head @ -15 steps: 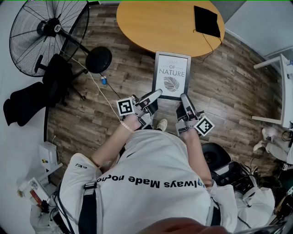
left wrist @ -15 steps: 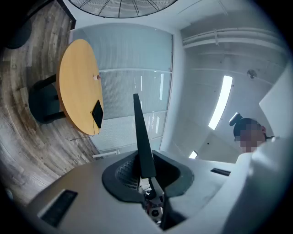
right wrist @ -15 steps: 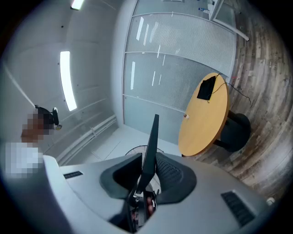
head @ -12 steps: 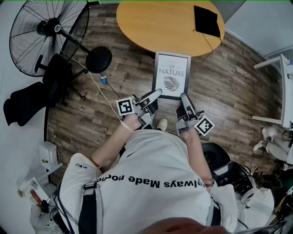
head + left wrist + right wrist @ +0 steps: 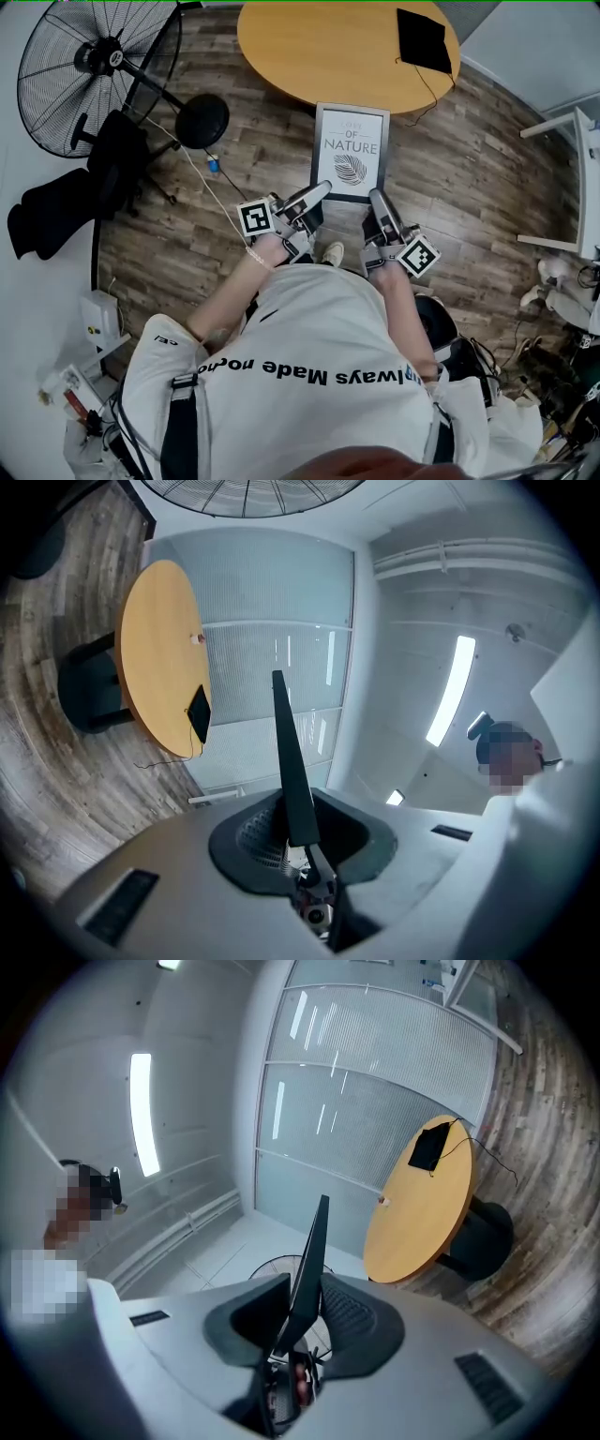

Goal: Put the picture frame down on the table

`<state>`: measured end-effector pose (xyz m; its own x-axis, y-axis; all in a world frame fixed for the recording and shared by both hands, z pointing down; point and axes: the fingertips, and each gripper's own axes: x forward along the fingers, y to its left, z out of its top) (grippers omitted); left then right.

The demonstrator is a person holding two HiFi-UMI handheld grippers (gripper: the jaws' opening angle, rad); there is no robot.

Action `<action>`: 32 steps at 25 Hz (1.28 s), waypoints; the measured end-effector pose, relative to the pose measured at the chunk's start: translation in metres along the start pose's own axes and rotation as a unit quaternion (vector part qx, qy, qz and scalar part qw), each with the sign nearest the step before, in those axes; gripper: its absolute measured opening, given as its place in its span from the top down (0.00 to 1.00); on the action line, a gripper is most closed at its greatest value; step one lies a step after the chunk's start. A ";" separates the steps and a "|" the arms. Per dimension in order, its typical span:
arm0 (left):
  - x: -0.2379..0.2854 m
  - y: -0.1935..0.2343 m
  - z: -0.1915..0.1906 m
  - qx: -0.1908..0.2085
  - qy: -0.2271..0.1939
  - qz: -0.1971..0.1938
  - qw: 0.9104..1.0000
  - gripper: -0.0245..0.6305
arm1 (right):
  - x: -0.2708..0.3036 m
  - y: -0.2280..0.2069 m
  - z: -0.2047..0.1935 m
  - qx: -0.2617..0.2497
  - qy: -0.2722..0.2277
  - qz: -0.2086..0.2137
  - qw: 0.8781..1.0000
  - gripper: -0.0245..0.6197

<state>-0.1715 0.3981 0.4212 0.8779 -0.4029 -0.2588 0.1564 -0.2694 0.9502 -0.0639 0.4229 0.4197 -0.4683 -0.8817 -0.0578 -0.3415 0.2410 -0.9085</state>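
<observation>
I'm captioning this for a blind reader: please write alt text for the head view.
From above, a person holds a picture frame printed "OF NATURE" by its lower corners, the left gripper and right gripper each shut on it, over a wood floor. A round wooden table bearing a flat black object lies just beyond it; a pedestal fan stands at left.

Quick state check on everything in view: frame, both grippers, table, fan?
picture frame: held in the air, print facing up, not on the table.
left gripper: shut on the picture frame's near left corner.
right gripper: shut on its near right corner.
table: bare except for a black square pad.
fan: upright; cannot tell if it is spinning.
</observation>
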 end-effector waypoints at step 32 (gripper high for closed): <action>-0.002 0.003 0.002 0.009 0.027 0.001 1.000 0.86 | 0.000 -0.005 -0.006 0.012 -0.028 -0.004 1.000 0.81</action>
<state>-0.1735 0.3962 0.4243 0.9011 -0.3565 -0.2470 0.1467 -0.2854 0.9471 -0.0674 0.4243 0.4265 -0.4189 -0.9052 -0.0722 -0.3258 0.2241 -0.9185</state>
